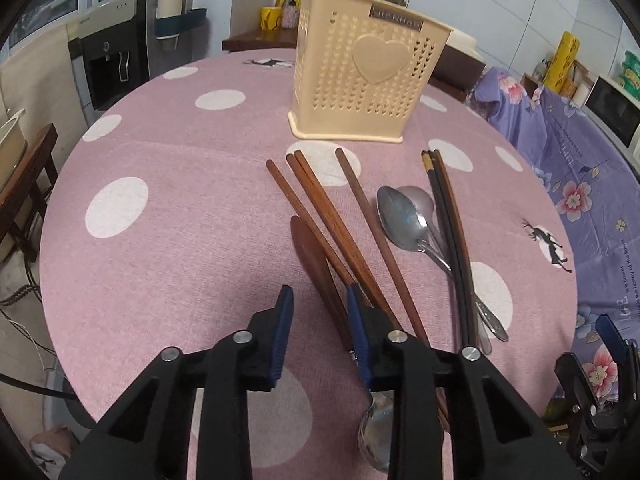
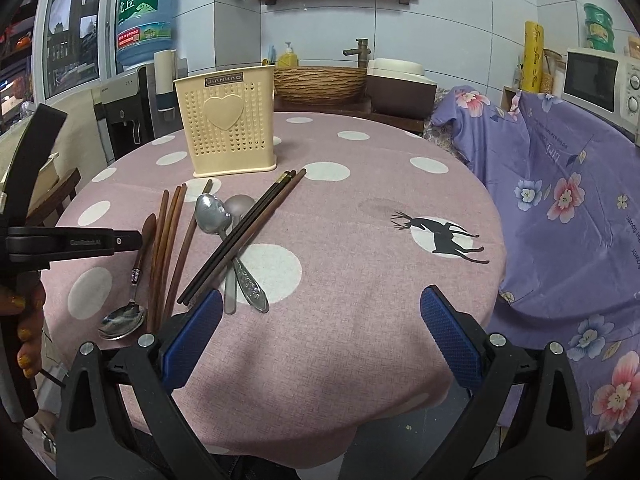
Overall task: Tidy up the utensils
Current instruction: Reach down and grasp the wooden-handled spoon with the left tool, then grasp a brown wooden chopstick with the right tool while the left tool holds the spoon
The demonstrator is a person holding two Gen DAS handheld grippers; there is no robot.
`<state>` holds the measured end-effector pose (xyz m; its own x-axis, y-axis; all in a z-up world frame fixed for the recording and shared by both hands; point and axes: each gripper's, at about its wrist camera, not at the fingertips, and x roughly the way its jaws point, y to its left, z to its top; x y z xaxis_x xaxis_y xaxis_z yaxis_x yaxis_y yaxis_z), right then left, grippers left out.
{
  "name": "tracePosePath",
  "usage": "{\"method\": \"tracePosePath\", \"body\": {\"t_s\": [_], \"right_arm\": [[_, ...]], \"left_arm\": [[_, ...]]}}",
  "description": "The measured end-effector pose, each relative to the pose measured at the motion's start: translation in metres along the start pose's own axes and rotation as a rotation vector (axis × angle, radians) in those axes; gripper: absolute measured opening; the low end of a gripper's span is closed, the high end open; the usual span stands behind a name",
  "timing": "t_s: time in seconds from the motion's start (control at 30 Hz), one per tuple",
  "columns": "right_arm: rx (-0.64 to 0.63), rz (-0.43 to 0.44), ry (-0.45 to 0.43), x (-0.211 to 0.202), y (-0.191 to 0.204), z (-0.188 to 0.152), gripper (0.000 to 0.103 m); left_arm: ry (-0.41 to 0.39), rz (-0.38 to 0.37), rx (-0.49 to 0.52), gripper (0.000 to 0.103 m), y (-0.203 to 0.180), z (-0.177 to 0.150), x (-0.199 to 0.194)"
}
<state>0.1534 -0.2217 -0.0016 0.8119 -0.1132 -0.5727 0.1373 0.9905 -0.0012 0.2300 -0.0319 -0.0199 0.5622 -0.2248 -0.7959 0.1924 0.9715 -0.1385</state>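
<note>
Utensils are lying loose on the pink dotted tablecloth [image 2: 360, 300], fanned out between the near edge of the table and the cream holder [image 2: 228, 128], which is standing upright toward the far edge with its open top ready to take them. Brown chopsticks [image 1: 320, 216] are lying side by side nearest the left side, their tips pointing toward the holder; a wooden-handled spoon [image 2: 128, 308] is lying beside them with its bowl at the near edge. Two metal spoons [image 2: 224, 220] are resting in the middle, and a darker pair of chopsticks [image 2: 248, 232] is crossing over their handles, so those spoons are probably best left until the dark pair is lifted. The left gripper [image 1: 320, 332] is hovering low over the near ends of the brown chopsticks, its fingers [image 1: 284, 336] standing apart and holding nothing; one finger is sitting right over the wooden spoon's handle, which suggests it is lining up for a pick there. The right gripper [image 2: 320, 336] is waiting at the near edge over bare cloth, its fingers [image 2: 448, 336] spread wide and empty, likely keeping clear so the two tools are not crowding the same pile. Nothing is visibly sitting in the holder, so the sorting appears to be at its start.
</note>
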Motion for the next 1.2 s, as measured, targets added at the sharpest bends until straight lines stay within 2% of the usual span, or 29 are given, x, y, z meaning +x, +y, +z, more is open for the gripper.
{"method": "tracePosePath", "body": {"t_s": [0.27,0.4,0.57,0.67,0.8,0.87,1.03,1.13,1.2], "right_arm": [[0.006,0.010,0.003,0.003,0.000,0.003,0.098],[0.009,0.018,0.021,0.009,0.000,0.007,0.098],[0.069,0.095,0.085,0.037,-0.006,0.028,0.095],[0.105,0.124,0.148,0.070,-0.009,0.049,0.086],[0.245,0.211,0.277,0.127,-0.019,0.079,0.062],[0.294,0.234,0.322,0.149,-0.020,0.090,0.055],[0.265,0.201,0.357,0.177,-0.006,0.111,0.038],[0.247,0.187,0.385,0.186,0.000,0.118,0.033],[0.247,0.208,0.391,0.188,0.004,0.122,0.032]], "left_arm": [[0.028,0.047,0.037,0.023,-0.005,0.006,0.012],[0.038,0.052,0.019,0.021,0.004,0.019,0.018],[0.061,0.041,0.012,0.020,0.013,0.034,0.026],[0.073,0.023,-0.011,0.019,0.018,0.041,0.030],[0.076,0.014,-0.015,0.019,0.019,0.044,0.032],[0.076,0.010,-0.010,0.019,0.019,0.044,0.033],[0.082,0.002,-0.002,0.019,0.020,0.046,0.034],[0.083,0.001,0.008,0.019,0.020,0.047,0.034],[0.086,-0.009,0.002,0.019,0.021,0.048,0.035]]}}
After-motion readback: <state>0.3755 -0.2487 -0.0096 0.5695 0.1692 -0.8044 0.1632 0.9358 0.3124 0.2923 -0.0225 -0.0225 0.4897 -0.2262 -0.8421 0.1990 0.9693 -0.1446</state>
